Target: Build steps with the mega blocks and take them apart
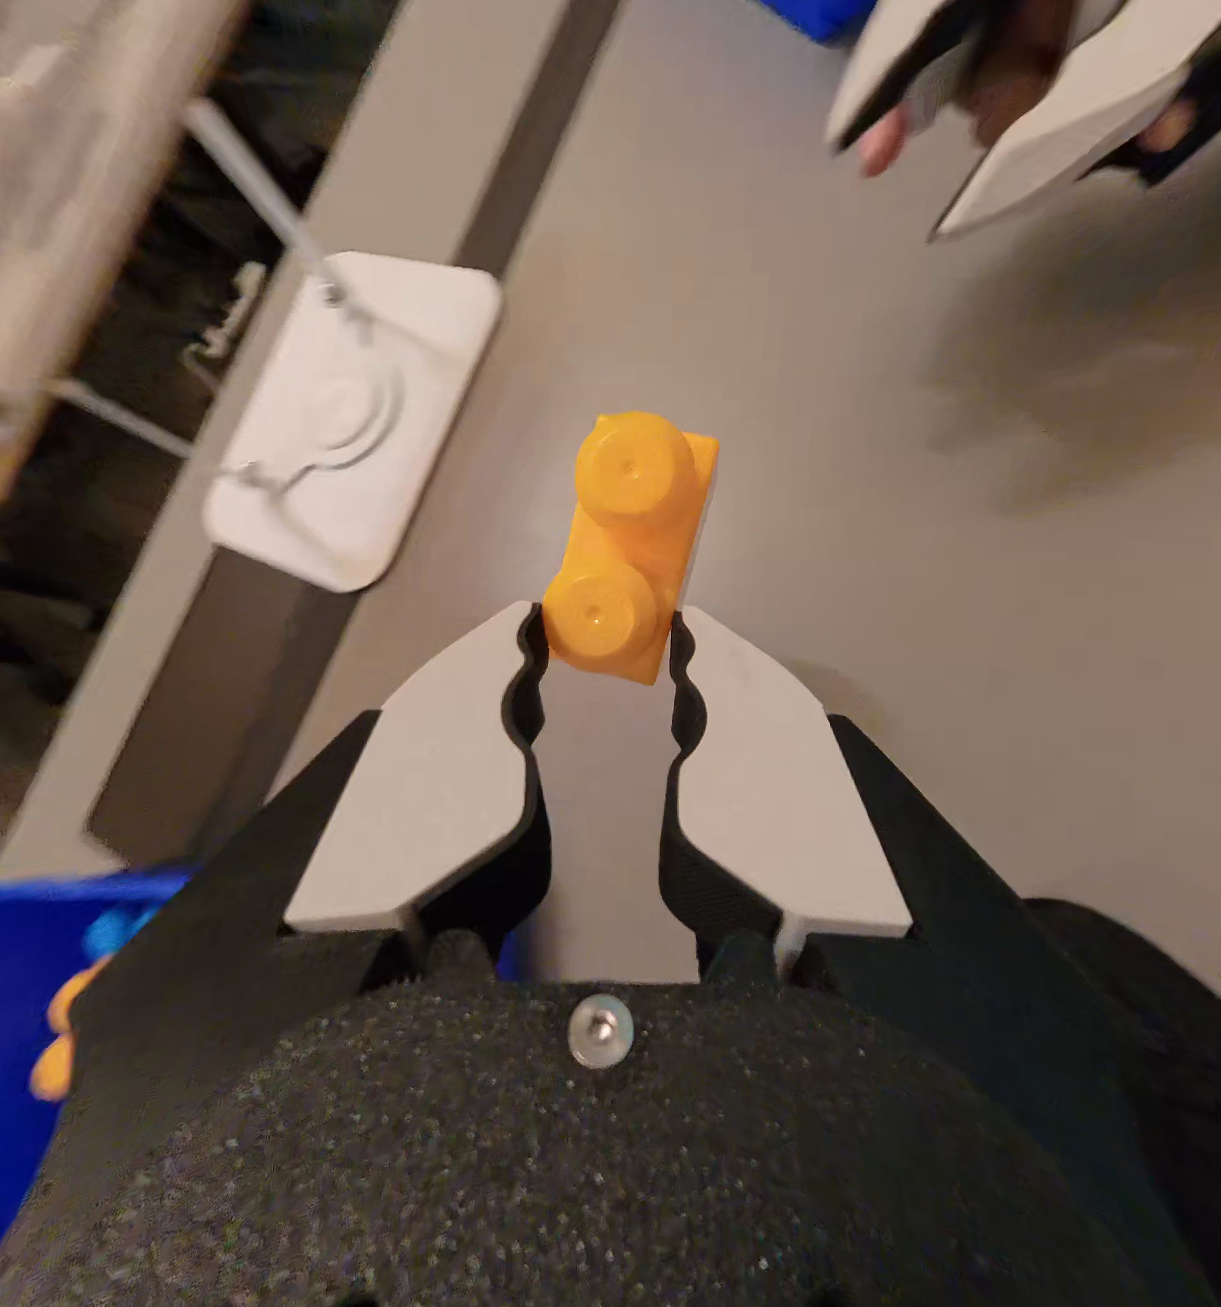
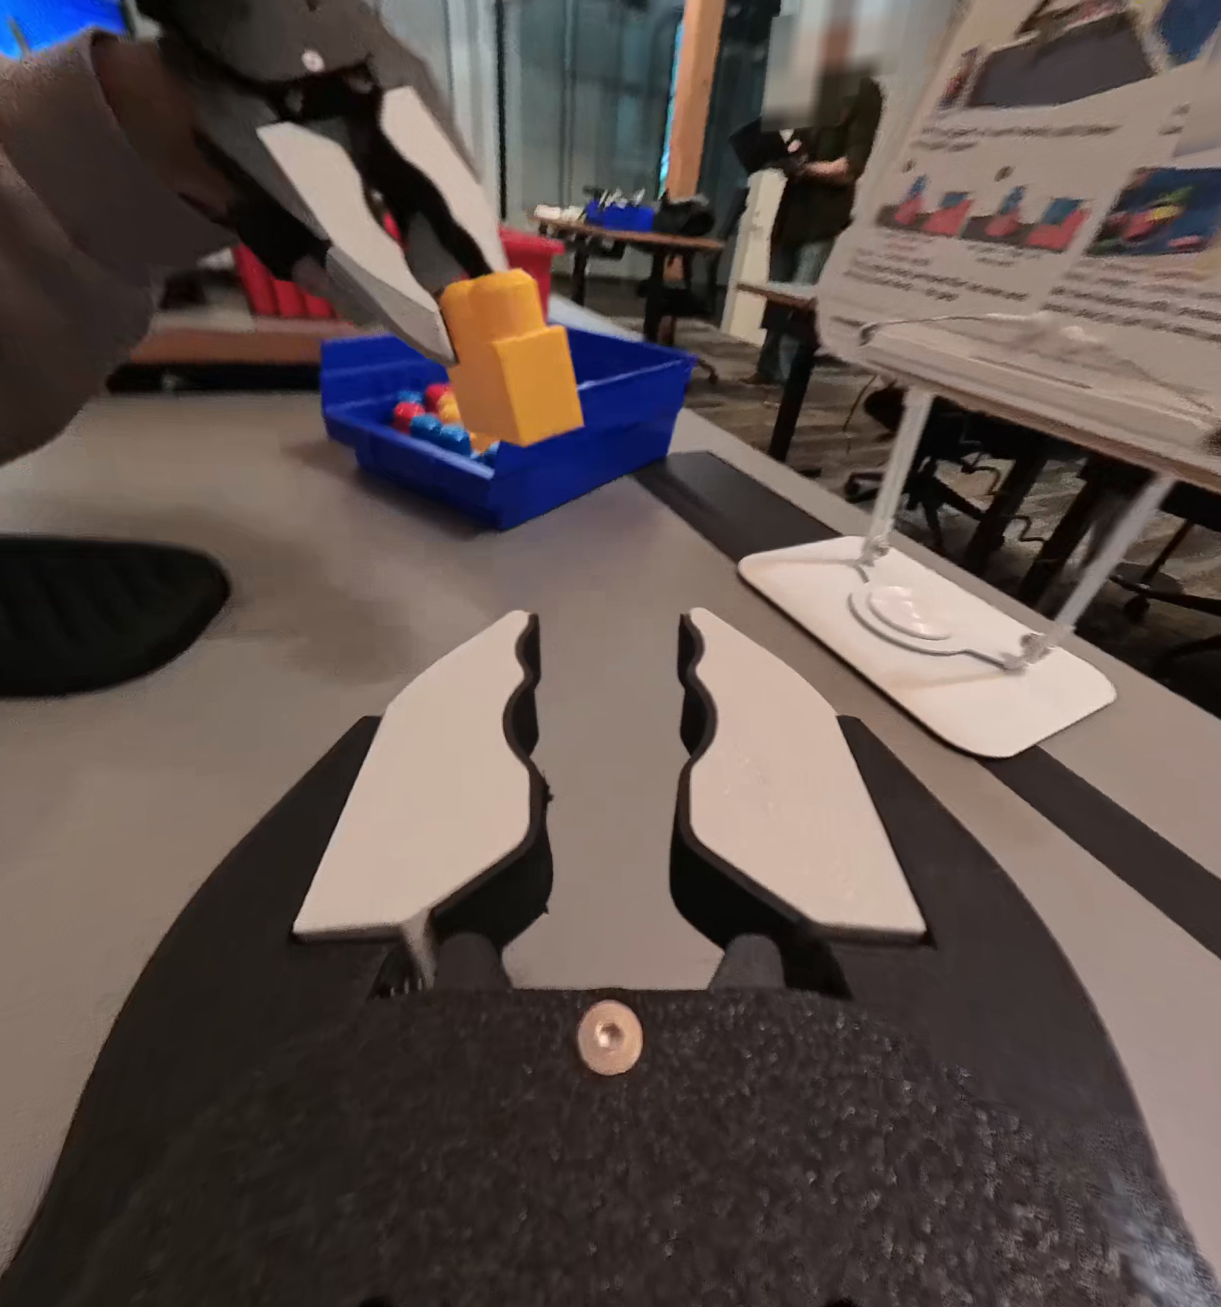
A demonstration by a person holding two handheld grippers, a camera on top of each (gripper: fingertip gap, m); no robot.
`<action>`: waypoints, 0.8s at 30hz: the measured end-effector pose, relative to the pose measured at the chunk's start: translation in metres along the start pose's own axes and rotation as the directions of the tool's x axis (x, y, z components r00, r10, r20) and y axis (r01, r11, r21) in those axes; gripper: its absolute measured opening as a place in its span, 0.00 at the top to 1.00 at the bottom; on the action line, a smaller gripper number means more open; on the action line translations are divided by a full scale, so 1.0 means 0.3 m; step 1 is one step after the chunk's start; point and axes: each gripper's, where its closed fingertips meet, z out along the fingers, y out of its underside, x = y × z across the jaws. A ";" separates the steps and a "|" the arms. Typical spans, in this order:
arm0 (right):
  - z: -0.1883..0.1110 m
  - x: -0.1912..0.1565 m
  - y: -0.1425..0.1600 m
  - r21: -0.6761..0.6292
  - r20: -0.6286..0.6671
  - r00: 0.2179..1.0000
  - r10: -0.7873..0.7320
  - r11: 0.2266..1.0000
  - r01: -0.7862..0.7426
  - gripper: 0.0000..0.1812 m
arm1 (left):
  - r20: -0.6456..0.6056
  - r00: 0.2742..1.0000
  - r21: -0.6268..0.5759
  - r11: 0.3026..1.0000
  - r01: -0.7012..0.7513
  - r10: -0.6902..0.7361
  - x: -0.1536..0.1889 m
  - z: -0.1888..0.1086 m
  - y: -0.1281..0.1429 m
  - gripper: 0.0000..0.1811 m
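Note:
My left gripper (image 1: 606,617) is shut on an orange two-stud block (image 1: 628,552) and holds it in the air above the grey table (image 1: 841,566), studs toward the camera. In the right wrist view the same block (image 2: 515,361) hangs from the left gripper (image 2: 462,318) over the blue bin (image 2: 522,481). My right gripper (image 2: 609,622) is open and empty, low over the table; it also shows blurred at the upper right of the left wrist view (image 1: 890,191).
The blue bin holds several red, blue and orange blocks (image 2: 430,421); its corner shows in the left wrist view (image 1: 6,990). A white stand base (image 2: 933,643) carries an instruction sheet (image 2: 1060,212) at the right table edge. A black pad (image 2: 62,608) lies at left. A person stands far behind. My hands' fingertips stand some 15 cm from each other.

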 end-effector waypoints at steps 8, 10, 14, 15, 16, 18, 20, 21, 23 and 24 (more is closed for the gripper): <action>0.049 -0.161 0.128 -0.209 0.212 0.975 -0.073 0.971 0.118 0.71 | -0.236 0.971 -0.030 0.999 -0.040 0.032 0.329 0.235 -0.026 0.81; 0.052 -0.182 0.161 -0.243 0.247 0.967 -0.060 0.962 0.122 0.71 | -0.262 0.964 -0.025 0.999 -0.041 0.032 0.369 0.264 -0.031 0.81; 0.043 -0.219 0.209 -0.295 0.320 0.946 -0.042 0.945 0.142 0.79 | -0.284 0.958 -0.003 0.998 -0.055 0.052 0.417 0.286 -0.048 0.81; 0.036 -0.224 0.213 -0.301 0.338 0.940 -0.040 0.942 0.148 0.80 | -0.292 0.954 0.007 0.998 -0.062 0.062 0.428 0.286 -0.050 0.82; 0.024 -0.231 0.216 -0.306 0.363 0.931 -0.031 0.940 0.150 0.80 | -0.306 0.950 0.029 0.998 -0.062 0.068 0.441 0.282 -0.056 0.82; 0.005 -0.238 0.212 -0.296 0.398 0.917 -0.015 0.944 0.144 0.80 | -0.313 0.945 0.084 0.994 -0.069 0.092 0.455 0.267 -0.067 0.82; -0.013 -0.242 0.221 -0.311 0.425 0.905 0.005 0.940 0.141 0.80 | -0.280 0.955 0.128 0.990 -0.065 0.099 0.438 0.249 -0.069 0.77; -0.024 -0.248 0.232 -0.320 0.446 0.895 0.016 0.936 0.143 0.80 | -0.267 0.960 0.153 0.987 -0.041 0.081 0.422 0.234 -0.073 0.77; -0.029 -0.247 0.253 -0.331 0.454 0.891 0.026 0.933 0.141 0.80 | -0.252 0.967 0.222 0.974 0.036 0.022 0.378 0.195 -0.085 0.78; -0.029 -0.247 0.266 -0.338 0.458 0.888 0.029 0.930 0.144 0.80 | -0.238 0.971 0.262 0.962 0.072 -0.008 0.350 0.173 -0.091 0.79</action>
